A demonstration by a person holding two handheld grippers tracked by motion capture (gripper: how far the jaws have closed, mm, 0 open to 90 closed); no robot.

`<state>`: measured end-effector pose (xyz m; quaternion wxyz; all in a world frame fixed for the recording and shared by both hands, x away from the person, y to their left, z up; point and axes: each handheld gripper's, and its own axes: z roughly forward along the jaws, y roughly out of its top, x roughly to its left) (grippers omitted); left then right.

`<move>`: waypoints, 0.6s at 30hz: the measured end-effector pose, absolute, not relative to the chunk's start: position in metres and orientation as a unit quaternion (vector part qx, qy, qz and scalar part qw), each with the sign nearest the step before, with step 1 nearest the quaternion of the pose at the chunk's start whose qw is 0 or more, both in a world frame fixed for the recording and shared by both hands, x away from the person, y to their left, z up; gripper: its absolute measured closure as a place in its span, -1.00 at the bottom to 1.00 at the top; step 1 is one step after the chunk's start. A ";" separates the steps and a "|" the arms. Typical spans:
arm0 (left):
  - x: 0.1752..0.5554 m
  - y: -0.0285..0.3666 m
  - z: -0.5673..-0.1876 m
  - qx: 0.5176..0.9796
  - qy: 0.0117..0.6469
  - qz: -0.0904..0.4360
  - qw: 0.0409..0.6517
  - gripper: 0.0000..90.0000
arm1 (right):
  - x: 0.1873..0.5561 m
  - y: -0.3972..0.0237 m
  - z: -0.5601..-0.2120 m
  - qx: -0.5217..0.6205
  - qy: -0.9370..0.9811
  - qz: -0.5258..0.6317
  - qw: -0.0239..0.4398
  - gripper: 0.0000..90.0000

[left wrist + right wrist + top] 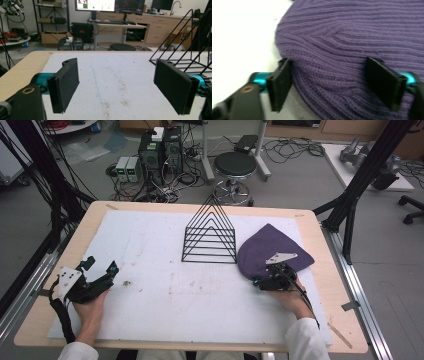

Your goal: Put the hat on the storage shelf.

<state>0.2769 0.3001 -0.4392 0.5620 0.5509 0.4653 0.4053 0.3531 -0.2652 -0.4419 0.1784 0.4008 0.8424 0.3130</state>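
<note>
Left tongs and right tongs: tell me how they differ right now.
The left tongs stand wide open over bare white mat with nothing between their pads, while the right tongs straddle the edge of the purple knit beanie. The left tongs sit at the table's left side, away from the black wire rack; the right tongs lie beside it. Both have black pads.

A flat white foam sheet (165, 295) covers most of the light wooden table (47, 285). A black wire rack of nested triangular frames (210, 236) stands on the sheet, behind its middle and slightly to the right. Just beside the rack, on its right and a little nearer the person, a purple ribbed knit beanie (265, 251) lies on the sheet. The right gripper (264, 281) sits at the beanie's near edge, jaws astride the knit. The left gripper (100, 266) rests on the sheet's left part, well apart from the rack. Behind the table, a round black stool (235, 166) stands on the floor.
</note>
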 end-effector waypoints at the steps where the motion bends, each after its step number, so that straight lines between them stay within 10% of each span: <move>1: 0.277 0.300 -0.439 0.551 0.466 0.405 0.561 -0.55 | 0.353 -0.266 -0.441 0.405 0.840 0.312 0.181 -0.29; 18: 0.278 0.300 -0.440 0.551 0.466 0.397 0.566 -0.54 | 0.353 -0.266 -0.438 0.456 0.812 0.305 0.202 0.58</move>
